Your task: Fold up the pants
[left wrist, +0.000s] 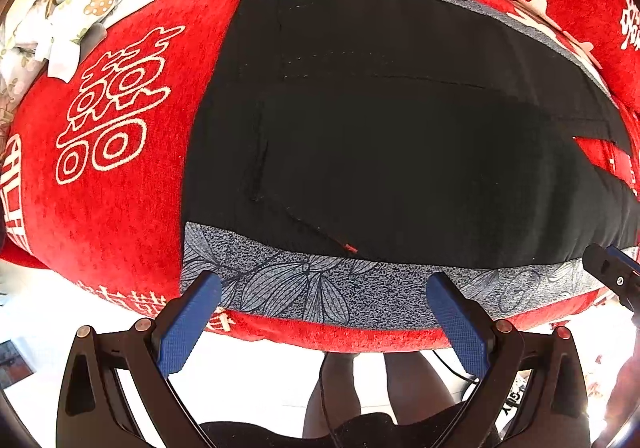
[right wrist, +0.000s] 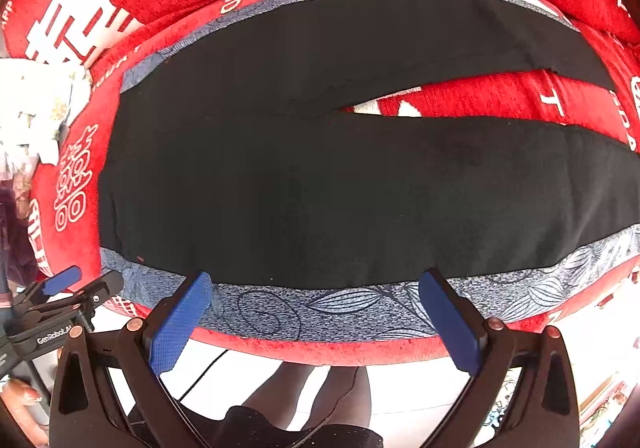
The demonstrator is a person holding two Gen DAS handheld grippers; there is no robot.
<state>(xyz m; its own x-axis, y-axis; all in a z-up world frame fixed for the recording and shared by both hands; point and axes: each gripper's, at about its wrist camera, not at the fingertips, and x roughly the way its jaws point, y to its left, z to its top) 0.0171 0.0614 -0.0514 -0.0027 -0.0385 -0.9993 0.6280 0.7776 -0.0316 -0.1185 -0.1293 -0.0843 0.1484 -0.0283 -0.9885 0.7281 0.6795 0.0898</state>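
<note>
Overhead, both the left gripper (left wrist: 324, 284) and right gripper (right wrist: 316, 282) hang spread wide, holding nothing, above the near patterned edge of the black pants (left wrist: 400, 136), spread flat on the red cushion (left wrist: 112, 188); the far hems seem cropped.

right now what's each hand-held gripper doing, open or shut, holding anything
left hand-held gripper: open, holding nothing, at the near edge of the pants.
right hand-held gripper: open, holding nothing.
</note>
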